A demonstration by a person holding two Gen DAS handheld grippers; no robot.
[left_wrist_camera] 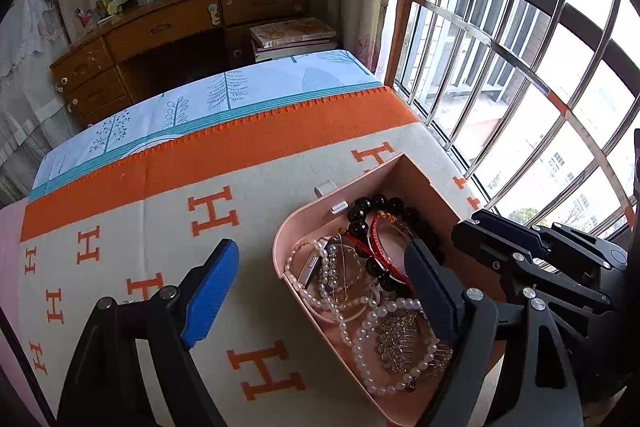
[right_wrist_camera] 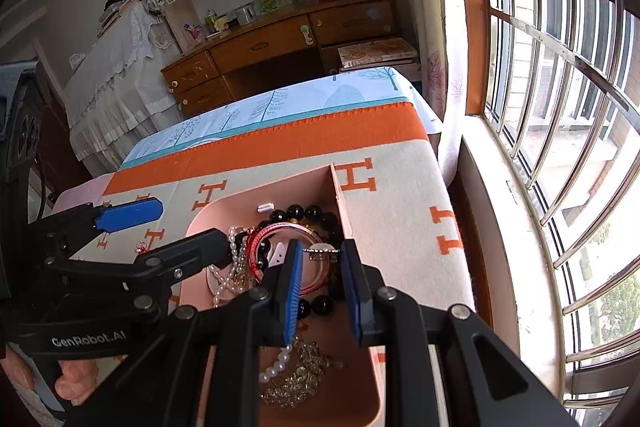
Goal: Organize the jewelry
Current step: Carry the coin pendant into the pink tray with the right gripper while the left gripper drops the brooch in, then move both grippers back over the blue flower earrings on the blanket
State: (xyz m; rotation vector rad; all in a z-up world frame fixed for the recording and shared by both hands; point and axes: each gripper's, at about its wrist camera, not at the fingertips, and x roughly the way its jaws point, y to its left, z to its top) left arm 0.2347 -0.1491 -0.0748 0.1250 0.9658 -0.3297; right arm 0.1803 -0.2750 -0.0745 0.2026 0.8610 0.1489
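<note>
An open pink box (left_wrist_camera: 400, 171) sits on the H-patterned blanket and holds a jumble of jewelry. In it are a black bead bracelet (left_wrist_camera: 376, 205), a red bangle (left_wrist_camera: 384, 239), pearl strands (left_wrist_camera: 360, 347) and a gold leaf comb (left_wrist_camera: 404, 339). My left gripper (left_wrist_camera: 320, 287) is open wide and straddles the box's left wall, with one blue pad (left_wrist_camera: 212, 291) over the blanket and the other finger inside the box. My right gripper (right_wrist_camera: 322, 251) hangs over the box (right_wrist_camera: 280, 183), shut on a small silver clip (right_wrist_camera: 320, 250) held crosswise at its tips. The left gripper (right_wrist_camera: 176, 227) holds nothing.
The cream and orange blanket (right_wrist_camera: 392, 227) covers a bed beside a barred window (right_wrist_camera: 560, 107) and its sill on the right. A tiny red trinket (right_wrist_camera: 141, 247) lies on the blanket left of the box. A wooden desk (left_wrist_camera: 168, 27) and stacked books (left_wrist_camera: 292, 35) stand beyond the bed. A hand (right_wrist_camera: 76, 375) grips the left tool.
</note>
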